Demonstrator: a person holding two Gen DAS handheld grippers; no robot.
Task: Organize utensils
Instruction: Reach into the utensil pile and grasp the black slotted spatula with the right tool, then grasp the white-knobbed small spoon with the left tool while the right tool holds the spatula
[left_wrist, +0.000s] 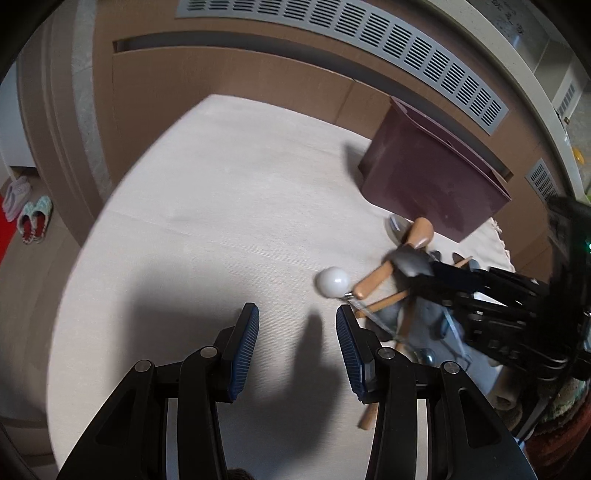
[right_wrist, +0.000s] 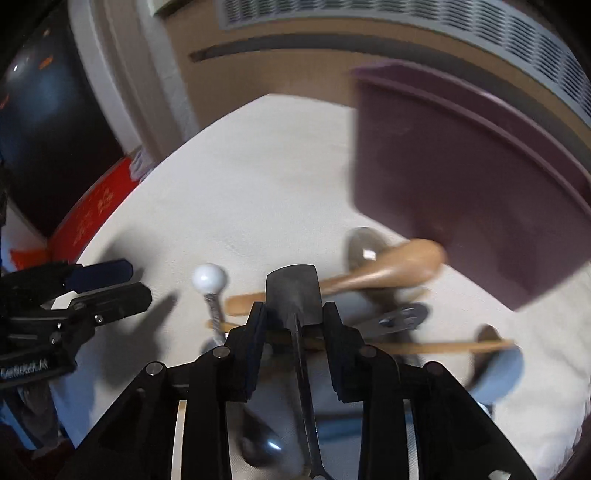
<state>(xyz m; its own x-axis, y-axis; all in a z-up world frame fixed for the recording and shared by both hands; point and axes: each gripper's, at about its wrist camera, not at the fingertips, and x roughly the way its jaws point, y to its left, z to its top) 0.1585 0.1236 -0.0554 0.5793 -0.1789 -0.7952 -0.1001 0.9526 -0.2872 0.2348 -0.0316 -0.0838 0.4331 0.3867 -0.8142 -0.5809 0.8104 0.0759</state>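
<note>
A pile of utensils lies on the pale table (left_wrist: 221, 206). It holds a wooden spoon (left_wrist: 406, 247) (right_wrist: 399, 264), a white ball-ended metal tool (left_wrist: 332, 282) (right_wrist: 208, 278), thin wooden sticks (right_wrist: 443, 347) and a grey metal spatula (right_wrist: 291, 291) (left_wrist: 410, 260). My right gripper (right_wrist: 295, 314) (left_wrist: 439, 271) reaches into the pile, open. The spatula's head sits closely between its fingertips, the handle running back under it. My left gripper (left_wrist: 297, 325) (right_wrist: 138, 282) hangs open over bare table left of the pile, holding nothing. A maroon container (left_wrist: 436, 177) (right_wrist: 472, 192) stands just behind the pile.
A metal spoon (right_wrist: 364, 251), a slotted metal piece (right_wrist: 402, 317) and a blue-grey utensil (right_wrist: 498, 373) also lie in the pile, on a pale cloth (left_wrist: 495, 236). The table's left edge drops to the floor, where slippers (left_wrist: 33, 221) sit. Brown cabinet fronts stand behind.
</note>
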